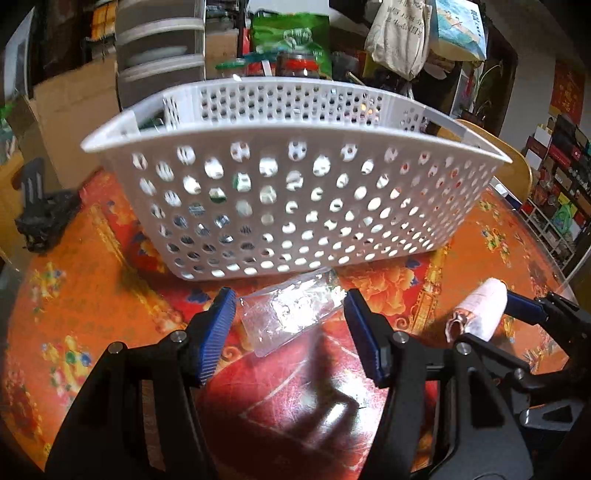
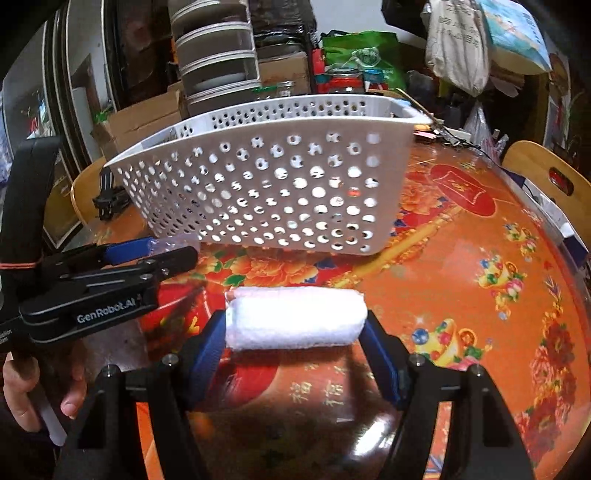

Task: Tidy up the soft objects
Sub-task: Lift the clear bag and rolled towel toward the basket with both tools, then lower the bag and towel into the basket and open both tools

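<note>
- We read "GenRobot.AI" in white letters on the black body of the left gripper, seen side-on from the right wrist view, with more small white print lower on that body too tiny for us to make out.
- On the red and orange flowered tabletop we see gold Chinese characters printed just ahead of the right gripper, and a red banner shape with gold writing further out that stays unreadable.
- A cream tote bag hanging in the background carries dark printed characters, too blurred for us to read.
- The right gripper has its blue-padded jaws pinching a rolled white towel, one pad pressing on each end, the roll lying crosswise between them.
- From the left wrist view the same towel shows end-on at the right, pinkish at its rolled edge, held just above the tabletop.
- The left gripper has its jaws spread wide, and a clear plastic packet lies flat on the tabletop right between them, touching neither pad as far as we can tell.
- A white perforated basket stands just beyond both grippers, its near wall facing us, the packet lying just in front of its base.
- The towel sits near the basket but outside it, short of its near wall.
</note>
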A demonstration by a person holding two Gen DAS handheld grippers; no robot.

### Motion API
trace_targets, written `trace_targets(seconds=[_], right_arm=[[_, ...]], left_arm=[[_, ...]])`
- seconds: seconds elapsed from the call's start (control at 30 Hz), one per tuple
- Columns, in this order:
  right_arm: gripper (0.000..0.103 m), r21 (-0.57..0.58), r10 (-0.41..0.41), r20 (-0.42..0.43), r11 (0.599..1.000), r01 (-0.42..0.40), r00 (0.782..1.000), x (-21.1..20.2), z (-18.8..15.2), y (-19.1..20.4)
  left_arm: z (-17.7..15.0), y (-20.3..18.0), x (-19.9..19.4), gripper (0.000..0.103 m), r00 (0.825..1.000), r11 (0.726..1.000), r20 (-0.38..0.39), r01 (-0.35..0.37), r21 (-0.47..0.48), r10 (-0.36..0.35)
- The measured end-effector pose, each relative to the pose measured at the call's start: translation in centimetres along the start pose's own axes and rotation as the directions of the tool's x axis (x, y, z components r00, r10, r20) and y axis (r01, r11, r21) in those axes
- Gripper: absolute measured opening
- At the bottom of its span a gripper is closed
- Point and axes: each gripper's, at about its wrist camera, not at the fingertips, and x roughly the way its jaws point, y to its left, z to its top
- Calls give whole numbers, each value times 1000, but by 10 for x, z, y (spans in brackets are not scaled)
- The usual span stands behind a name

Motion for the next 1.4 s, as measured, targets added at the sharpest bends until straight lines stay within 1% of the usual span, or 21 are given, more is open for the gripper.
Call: trace_targets(seconds=[0.17,0.33,0.43,0.63,0.83,1.0,1.13,1.4], right_arm=[[71,22,-4,20,1000,3,1000,-15,-9,-10],[71,46,1,46,999,-3,999,-32,-13,-21],[71,51,5,66,999,-8,998,-44,-13,-25],[71,43,3,113,999,-8,994,-72,-9,-25],[71,14,1,172,1000,-3,985,-104,5,-16],[71,-11,-5,197,1000,8,980,-118,20,-8],[71,-29,0,211,1000,6,977,-126,32,-1],[71,-49,11,220,999,0,975,-127,69,9]], left_arm=[[1,-18,-30,58,997,997,62,-39,60,36],[5,-37,-66,58,990,992,129,-68,110,54],[6,-42,-83,58,988,991,142,-70,117,53],[8,-43,-102,58,985,991,161,-72,113,54],[14,-42,-122,58,981,991,188,-75,107,54],[24,-37,-137,59,977,991,207,-81,103,58],[34,-33,-145,58,975,992,214,-78,102,55],[66,-22,-150,59,977,993,209,-70,97,49]])
